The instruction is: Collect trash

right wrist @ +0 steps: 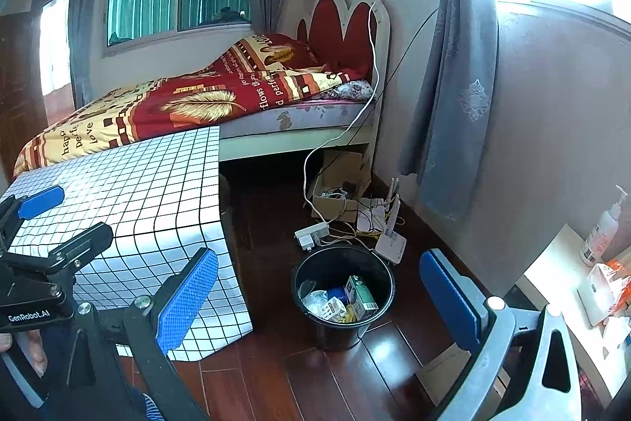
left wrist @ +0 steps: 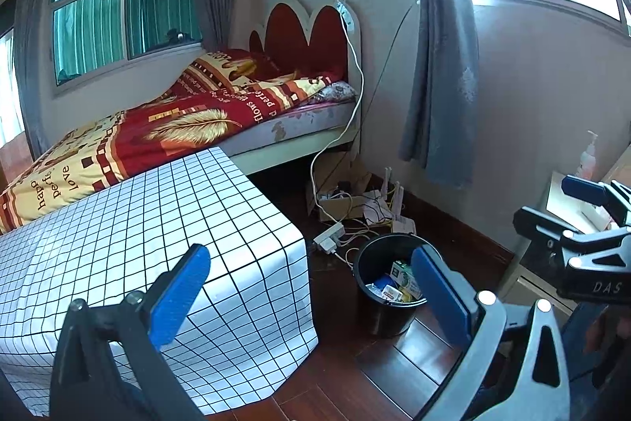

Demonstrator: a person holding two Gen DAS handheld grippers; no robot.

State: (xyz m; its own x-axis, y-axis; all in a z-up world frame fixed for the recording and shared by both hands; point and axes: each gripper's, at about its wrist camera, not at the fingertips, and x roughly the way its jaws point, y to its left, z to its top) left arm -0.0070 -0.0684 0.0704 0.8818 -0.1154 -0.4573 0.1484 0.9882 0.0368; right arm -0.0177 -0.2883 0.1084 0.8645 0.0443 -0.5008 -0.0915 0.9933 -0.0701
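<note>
Both my jaws released, empty. Trash (right wrist: pixel 343 302) sits in the black bucket (right wrist: pixel 388 287) on the floor beside the worktop (right wrist: pixel 130 184). Risk: snagging the cables (right wrist: pixel 347 231) just behind, or tipping the bucket.

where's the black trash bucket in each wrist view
Left wrist: black trash bucket lower centre-right on the floor, partly behind the left gripper's right finger.
Right wrist: bucket lower centre, between the right gripper's fingers.
Shared landmark: white power strip just beyond it.
</note>
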